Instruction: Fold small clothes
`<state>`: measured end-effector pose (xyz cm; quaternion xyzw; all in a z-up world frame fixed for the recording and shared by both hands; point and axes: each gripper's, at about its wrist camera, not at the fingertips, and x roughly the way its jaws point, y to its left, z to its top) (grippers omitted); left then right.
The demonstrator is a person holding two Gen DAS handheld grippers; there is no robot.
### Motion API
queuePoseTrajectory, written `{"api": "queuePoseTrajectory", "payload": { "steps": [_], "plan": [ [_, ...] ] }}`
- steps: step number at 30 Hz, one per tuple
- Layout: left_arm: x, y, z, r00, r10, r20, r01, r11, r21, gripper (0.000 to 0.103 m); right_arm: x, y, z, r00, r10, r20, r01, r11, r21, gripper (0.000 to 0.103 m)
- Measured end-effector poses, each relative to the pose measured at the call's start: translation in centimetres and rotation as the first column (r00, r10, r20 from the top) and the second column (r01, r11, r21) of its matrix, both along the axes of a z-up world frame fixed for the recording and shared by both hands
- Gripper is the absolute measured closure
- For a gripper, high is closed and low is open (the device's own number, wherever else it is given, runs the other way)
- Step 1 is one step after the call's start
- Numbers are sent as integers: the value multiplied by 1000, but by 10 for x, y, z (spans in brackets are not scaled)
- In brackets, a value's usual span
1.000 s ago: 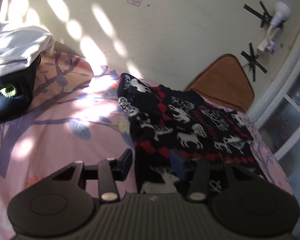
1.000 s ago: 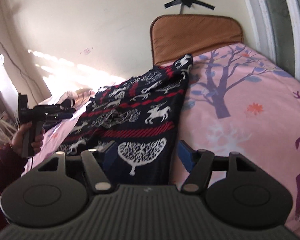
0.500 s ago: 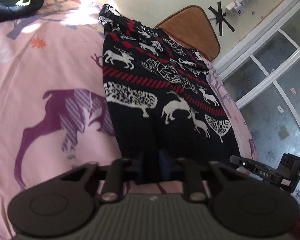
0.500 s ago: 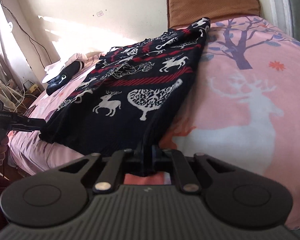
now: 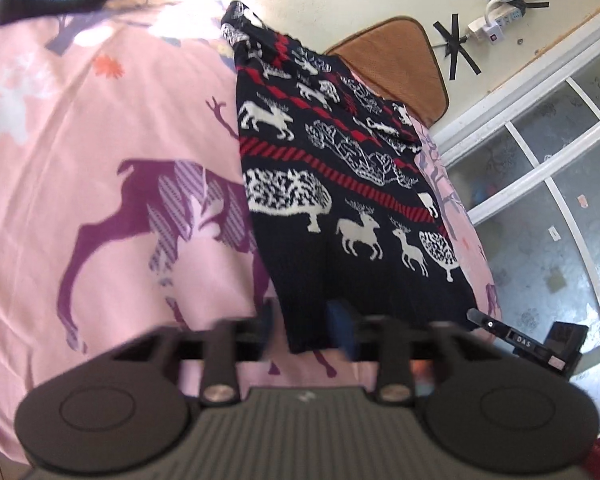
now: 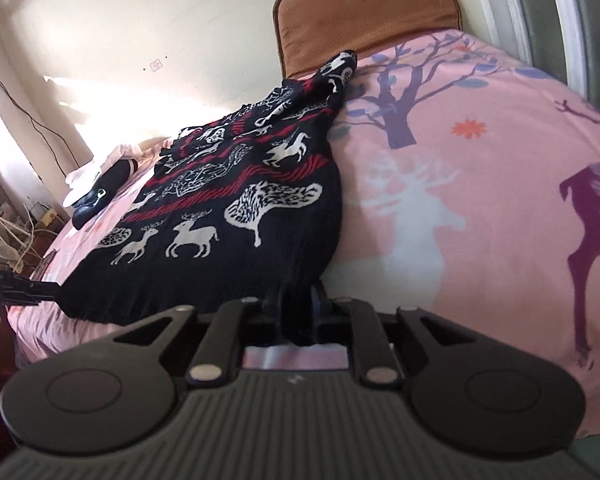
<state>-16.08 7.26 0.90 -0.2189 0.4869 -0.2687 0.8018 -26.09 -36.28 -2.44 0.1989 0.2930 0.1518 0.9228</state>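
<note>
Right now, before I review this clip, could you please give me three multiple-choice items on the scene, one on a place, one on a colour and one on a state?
1. Where is the brown cushion?
A) upright against the wall at the far end of the bed
B) on the floor
C) hanging off the near edge

2. What colour are the stripes across the dark sweater?
A) green
B) red
C) yellow

3. How does the left gripper stand?
A) shut on nothing
B) jaws apart, the sweater's corner between them
C) out of view

Key:
1 A, it stands against the wall, beyond the sweater's far tip.
2 B, red bands run between the white deer.
3 B, its jaws have just been opening, and the fingers stand either side of the hem corner.
</note>
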Motion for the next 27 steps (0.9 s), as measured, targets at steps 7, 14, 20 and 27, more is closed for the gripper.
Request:
{"api": "queuePoseTrajectory", "payload": {
  "steps": [7,14,20,27],
  "plan": [
    [6,-27,-16,993,-98,-63,97,995,-12,98,6,8,-1,997,74,-12,-73,996,52,91],
    [31,9,22,999,19,25,-13,974,-227,99,24,-10,41,981,101,167,-126,981,147,91],
    [128,14,63,968,215,131,-170,941,-292,96,130,-15,90,977,-19,210,-21,982,187,89],
    [158,15,36,955,278,99,-256,947,-193,45,190,-20,78,979,-169,114,159,983,90,44]
  ]
}}
